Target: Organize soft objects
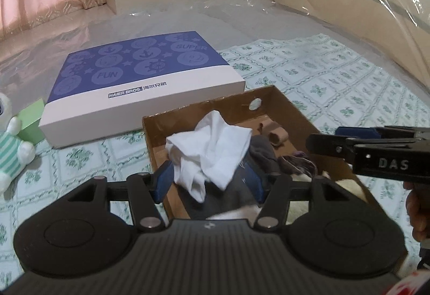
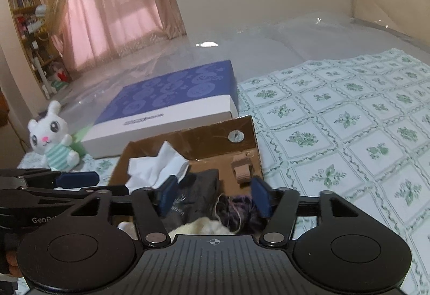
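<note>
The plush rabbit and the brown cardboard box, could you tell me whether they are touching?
Apart. The right wrist view shows the plush rabbit well left of the brown cardboard box, with patterned bedsheet between them.

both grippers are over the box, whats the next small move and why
Probably swing the left gripper toward the plush bunny. Both grippers' jaws look open with nothing clamped, the white cloth and dark clothes already lie in the cardboard box, and the bunny sits outside it on the left, beside the blue box.
</note>
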Motion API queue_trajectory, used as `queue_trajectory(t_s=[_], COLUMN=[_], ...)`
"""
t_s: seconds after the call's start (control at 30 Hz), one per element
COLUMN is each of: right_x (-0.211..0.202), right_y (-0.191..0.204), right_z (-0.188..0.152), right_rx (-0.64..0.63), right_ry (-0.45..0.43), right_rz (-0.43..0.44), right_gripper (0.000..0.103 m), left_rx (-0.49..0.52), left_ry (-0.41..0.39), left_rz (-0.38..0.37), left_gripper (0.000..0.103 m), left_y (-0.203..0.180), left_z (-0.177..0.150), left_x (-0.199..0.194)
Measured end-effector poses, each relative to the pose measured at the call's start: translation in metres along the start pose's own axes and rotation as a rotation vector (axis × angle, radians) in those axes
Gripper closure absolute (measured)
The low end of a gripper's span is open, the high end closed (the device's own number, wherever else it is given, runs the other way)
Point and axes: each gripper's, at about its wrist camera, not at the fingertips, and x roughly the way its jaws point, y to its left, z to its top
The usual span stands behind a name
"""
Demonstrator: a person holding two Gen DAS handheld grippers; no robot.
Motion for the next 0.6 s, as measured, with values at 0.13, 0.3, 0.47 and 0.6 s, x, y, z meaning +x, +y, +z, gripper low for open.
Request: queue_trajectory(t_s=[0.13, 0.3, 0.47, 0.6], right_x=[-0.03, -0.065, -0.095, -0.118], right_y=[0.001, 0.008, 0.021, 0.034], right_z=[-0.007, -0.02, -0.032, -0.042], right_rx=[0.04, 0.07, 0.07, 0.056], right_ry=[-0.029, -0.056, -0.065, -0.067], right_rz=[0.013, 0.02, 0.015, 0.016], right_gripper=[0.032, 0.029, 0.027, 0.027], left_rx=[-0.001, -0.008, -0.01, -0.041], left_ry=[-0.03, -0.06, -0.072, -0.08], left_rz=[0.008, -0.005, -0.012, -0.024], left_gripper=[0.038, 0.031, 0.031, 0.031], left_y=[-0.005, -0.015, -0.025, -0.027], left_z=[-0.008, -0.02, -0.035, -0.046], left_x=[-0.028, -0.067, -0.102, -0.131])
